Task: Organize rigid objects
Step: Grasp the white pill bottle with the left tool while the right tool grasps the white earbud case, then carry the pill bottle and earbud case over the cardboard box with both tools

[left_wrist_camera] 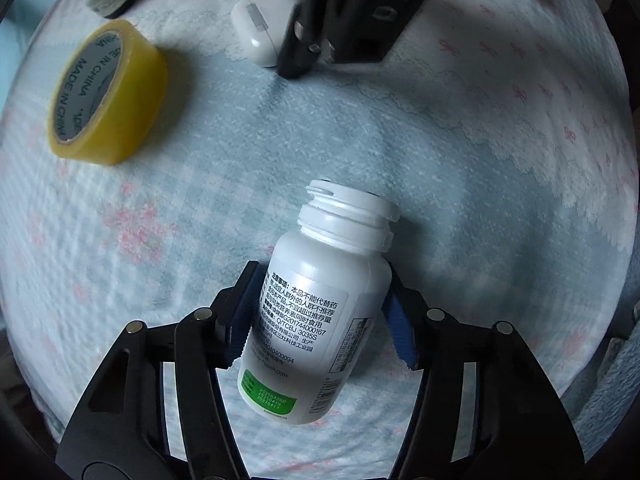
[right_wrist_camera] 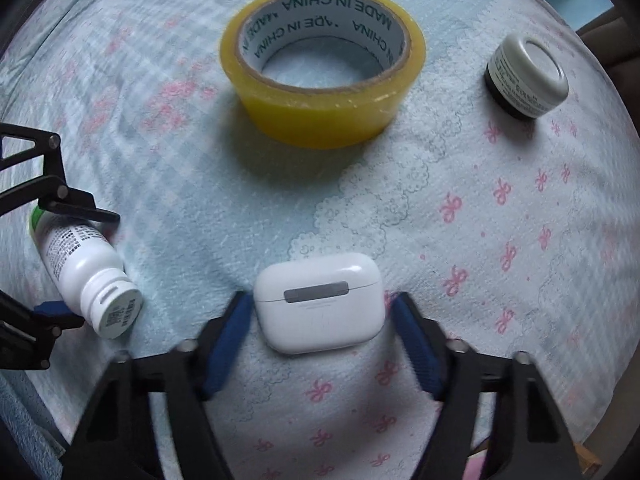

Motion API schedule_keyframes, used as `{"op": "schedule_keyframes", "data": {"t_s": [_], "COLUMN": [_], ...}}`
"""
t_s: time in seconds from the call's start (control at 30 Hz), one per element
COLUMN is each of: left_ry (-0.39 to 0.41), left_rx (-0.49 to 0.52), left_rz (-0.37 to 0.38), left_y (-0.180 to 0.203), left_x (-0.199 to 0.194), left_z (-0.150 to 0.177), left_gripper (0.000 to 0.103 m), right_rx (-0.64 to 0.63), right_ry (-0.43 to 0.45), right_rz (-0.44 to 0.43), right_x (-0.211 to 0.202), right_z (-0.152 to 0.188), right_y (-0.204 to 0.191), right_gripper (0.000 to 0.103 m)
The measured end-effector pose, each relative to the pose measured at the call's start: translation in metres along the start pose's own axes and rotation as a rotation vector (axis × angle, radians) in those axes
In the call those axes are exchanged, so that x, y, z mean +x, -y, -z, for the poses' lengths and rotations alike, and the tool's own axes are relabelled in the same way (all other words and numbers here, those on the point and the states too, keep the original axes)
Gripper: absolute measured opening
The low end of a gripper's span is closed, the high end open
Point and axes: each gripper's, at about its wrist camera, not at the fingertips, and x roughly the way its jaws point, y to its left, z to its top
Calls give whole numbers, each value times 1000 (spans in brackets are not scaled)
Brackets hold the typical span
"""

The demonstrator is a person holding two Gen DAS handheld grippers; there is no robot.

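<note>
A white pill bottle (left_wrist_camera: 320, 308) with a printed label lies on its side on the blue-and-pink cloth (left_wrist_camera: 460, 140). My left gripper (left_wrist_camera: 322, 276) straddles its body, and both blue pads press its sides. The right wrist view shows the same bottle (right_wrist_camera: 86, 276) at the far left, in the left gripper (right_wrist_camera: 68, 260). A white earbud case (right_wrist_camera: 320, 300) lies flat between the blue pads of my right gripper (right_wrist_camera: 322, 300), which sit tight against its two ends. In the left wrist view the case (left_wrist_camera: 264, 20) shows at the top, against the right gripper's black finger (left_wrist_camera: 296, 48).
A yellow tape roll (right_wrist_camera: 320, 80) lies flat beyond the earbud case, seen as the roll (left_wrist_camera: 108, 92) at upper left in the left wrist view. A small dark jar with a white lid (right_wrist_camera: 528, 76) stands farther right. The cloth (right_wrist_camera: 500, 220) falls away at its edges.
</note>
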Motion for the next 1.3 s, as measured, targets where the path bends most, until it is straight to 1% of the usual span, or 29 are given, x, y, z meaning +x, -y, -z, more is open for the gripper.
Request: {"op": "schedule_keyframes", "data": {"t_s": [0.13,0.27,0.47,0.6,0.8,0.93,1.03,1.1,1.2,1.3], "left_ry": [4,24,54,81,161,217,265,288,342,382], "left_rx": [-25,-86,-229,-318,-456,-531,-611,-650,-711,-735], "left_rz": [7,17,45,50,64,72,103,119,145,155], "left_y": [2,-2,-16,-22,-26,-27,-30,-37,-35,-31], "left_x": [-5,-12,-27,-45,-85,-109,-129,-137,-162,-175], "left_z": [-1,4,16,25,43,63,80,78,85,78], "left_gripper": [54,53,52,50,49,49,49,49,49,49], "right_rx": [14,39,162,266,390,474,533,569,621,667], "right_ry": [-2,6,36,82,140,191,221,240,266,291], "right_rz": [5,18,-9,-40,-61,-69,-77,-83,-85,-86], "right_x": [0,-7,-33,-58,-96,-125,-141,-153,-173,-196], "right_z": [-2,-2,5,13,32,52,63,73,86,104], "right_y": [-2,-7,1,3,4,6,2,0,-5,-7], "right_gripper": [57,57,57,57,57,57,57,57,57,57]}}
